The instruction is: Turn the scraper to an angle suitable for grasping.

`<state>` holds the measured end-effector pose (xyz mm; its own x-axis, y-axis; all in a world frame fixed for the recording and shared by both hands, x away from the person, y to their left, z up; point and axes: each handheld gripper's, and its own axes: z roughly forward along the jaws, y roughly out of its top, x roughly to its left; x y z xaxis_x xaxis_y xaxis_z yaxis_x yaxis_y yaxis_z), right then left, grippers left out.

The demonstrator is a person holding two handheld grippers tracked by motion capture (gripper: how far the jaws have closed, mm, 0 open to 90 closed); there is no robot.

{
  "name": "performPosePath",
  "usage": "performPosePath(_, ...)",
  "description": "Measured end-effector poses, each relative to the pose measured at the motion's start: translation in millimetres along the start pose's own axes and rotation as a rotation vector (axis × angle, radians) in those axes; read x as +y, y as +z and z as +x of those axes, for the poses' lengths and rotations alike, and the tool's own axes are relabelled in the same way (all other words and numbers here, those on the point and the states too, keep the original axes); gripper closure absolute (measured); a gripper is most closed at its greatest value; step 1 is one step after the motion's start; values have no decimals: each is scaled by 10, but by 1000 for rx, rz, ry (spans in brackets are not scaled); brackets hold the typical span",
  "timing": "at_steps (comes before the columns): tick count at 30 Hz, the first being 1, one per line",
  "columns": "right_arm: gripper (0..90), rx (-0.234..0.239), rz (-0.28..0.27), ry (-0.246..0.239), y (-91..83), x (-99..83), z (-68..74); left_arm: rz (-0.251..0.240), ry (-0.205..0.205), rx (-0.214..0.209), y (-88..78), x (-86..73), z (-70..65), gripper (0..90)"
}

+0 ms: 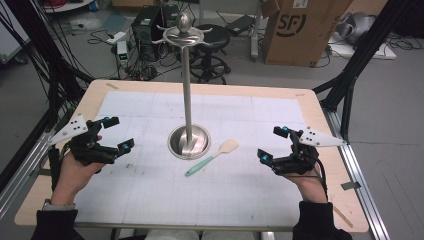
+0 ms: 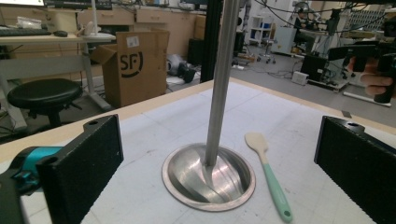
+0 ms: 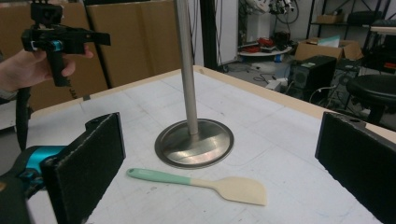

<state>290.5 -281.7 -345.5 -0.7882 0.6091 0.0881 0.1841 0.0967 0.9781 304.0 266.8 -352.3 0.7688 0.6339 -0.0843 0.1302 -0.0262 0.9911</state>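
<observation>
A tall steel stand (image 1: 188, 100) with a round dished base (image 1: 189, 142) rises from the middle of the table; hooks ring its top (image 1: 184, 34). A spatula (image 1: 211, 157) with a mint-green handle and cream blade lies flat just right of the base. It also lies right of the base (image 2: 208, 175) as the spatula (image 2: 269, 176) in the left gripper view, and in front of the base (image 3: 194, 142) as the spatula (image 3: 201, 183) in the right gripper view. My left gripper (image 1: 119, 134) hovers open at the table's left. My right gripper (image 1: 272, 144) hovers open at the right. Both hold nothing.
A white gridded mat (image 1: 225, 190) covers the wooden table (image 1: 320, 100). Beyond the far edge stand a black stool (image 1: 212, 37), computer gear and cables (image 1: 150, 25), and a cardboard box (image 1: 300, 30). Black frame legs (image 1: 360, 55) flank the table.
</observation>
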Motion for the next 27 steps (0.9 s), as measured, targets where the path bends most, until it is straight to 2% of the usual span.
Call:
performPosePath(3,6,-6,16,-16,22,0,5,-9,7,22,-7,-6,2,17)
performPosePath(11,6,-32,57,-19,121,-23,-12,-7,6,27,-30,-18,8,17)
performPosePath(12,58,-27,78,-20,170,-36,-14,-4,6,29,-31,-25,9,17)
performPosePath(14,126,-10,87,-13,208,-42,-20,1,4,29,-37,-38,7,16)
performPosePath(15,172,-2,94,-1,231,-42,-30,4,8,29,-42,-41,4,17)
performPosePath(16,179,8,112,17,257,-41,-32,4,9,30,-47,-44,0,17)
performPosePath(21,457,43,157,18,412,-75,-33,8,12,31,-68,-50,-12,17)
performPosePath(25,675,45,168,16,533,-125,-42,21,13,34,-99,-73,-20,17)
performPosePath(27,773,42,180,-2,590,-151,-35,22,10,39,-114,-83,-23,16)
